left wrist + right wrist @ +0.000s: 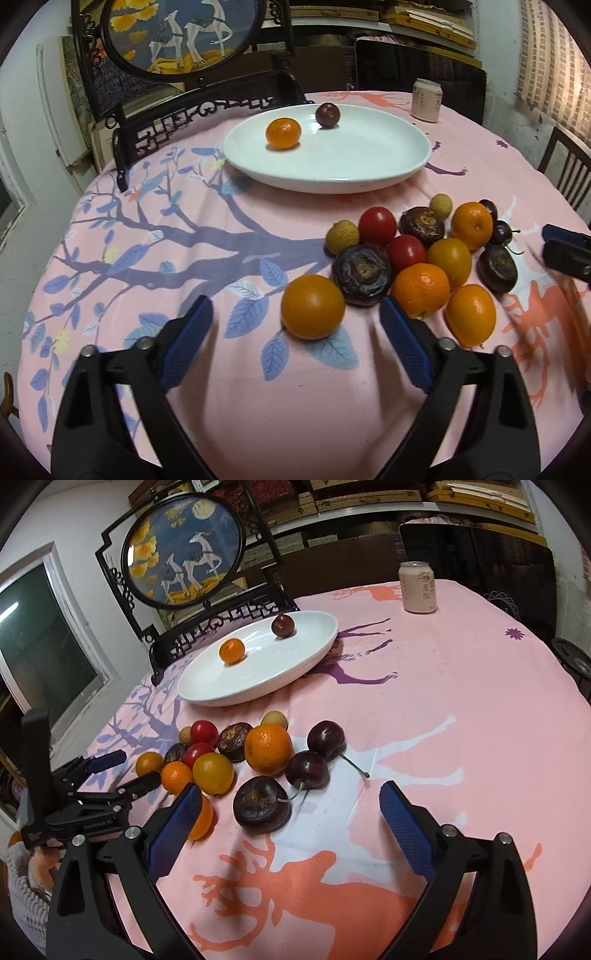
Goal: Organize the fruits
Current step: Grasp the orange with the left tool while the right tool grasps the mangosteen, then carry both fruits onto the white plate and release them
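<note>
A white plate (369, 173) holds one small orange (283, 133) and one dark cherry (327, 114). A pile of fruit lies on the pink cloth: oranges, red tomatoes (377, 225), dark water chestnuts (361, 275), cherries. My left gripper (297, 314) is open, and the nearest orange (312, 306) sits just ahead between its fingertips. My right gripper (290, 799) is open, with a water chestnut (262, 805) and a cherry (307, 768) between its fingertips. The plate also shows in the right wrist view (310, 661).
A pink drink can (418, 587) stands at the far side of the round table. A dark carved stand with a round deer painting (184, 550) is behind the plate. The left gripper shows at the left of the right wrist view (110, 775).
</note>
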Action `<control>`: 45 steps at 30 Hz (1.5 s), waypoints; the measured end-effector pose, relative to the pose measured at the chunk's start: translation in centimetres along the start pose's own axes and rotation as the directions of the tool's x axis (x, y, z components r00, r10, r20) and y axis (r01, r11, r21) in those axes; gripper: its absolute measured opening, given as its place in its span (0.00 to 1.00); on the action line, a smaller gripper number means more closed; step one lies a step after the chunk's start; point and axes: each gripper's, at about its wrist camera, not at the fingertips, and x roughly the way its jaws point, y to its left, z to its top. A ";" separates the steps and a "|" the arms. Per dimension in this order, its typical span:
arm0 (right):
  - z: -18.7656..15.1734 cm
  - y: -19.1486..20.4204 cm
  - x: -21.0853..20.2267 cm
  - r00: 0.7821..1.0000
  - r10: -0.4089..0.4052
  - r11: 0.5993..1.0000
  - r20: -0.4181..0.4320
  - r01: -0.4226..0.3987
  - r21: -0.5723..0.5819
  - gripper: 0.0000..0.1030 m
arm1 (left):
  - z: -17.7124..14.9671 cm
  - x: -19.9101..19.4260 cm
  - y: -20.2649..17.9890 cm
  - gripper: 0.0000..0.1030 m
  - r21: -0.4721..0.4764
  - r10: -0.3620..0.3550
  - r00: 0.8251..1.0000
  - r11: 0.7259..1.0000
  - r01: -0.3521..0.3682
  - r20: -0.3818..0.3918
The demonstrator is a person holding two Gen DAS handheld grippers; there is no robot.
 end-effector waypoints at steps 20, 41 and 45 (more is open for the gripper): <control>-0.3 1.6 1.0 0.998 0.057 0.996 -0.039 -0.060 -0.071 0.39 | 0.3 -1.8 0.9 0.35 -0.059 -0.082 0.995 0.995 0.085 0.053; 13.1 1.4 11.7 0.997 0.064 0.998 -0.041 -0.062 0.032 0.52 | 11.9 7.0 1.5 0.65 -0.110 -0.068 0.997 0.991 0.072 0.039; 12.9 0.5 10.6 0.998 0.062 0.997 -0.004 -0.062 0.044 0.60 | 11.7 6.6 1.3 0.70 -0.095 -0.067 0.996 0.993 0.071 0.051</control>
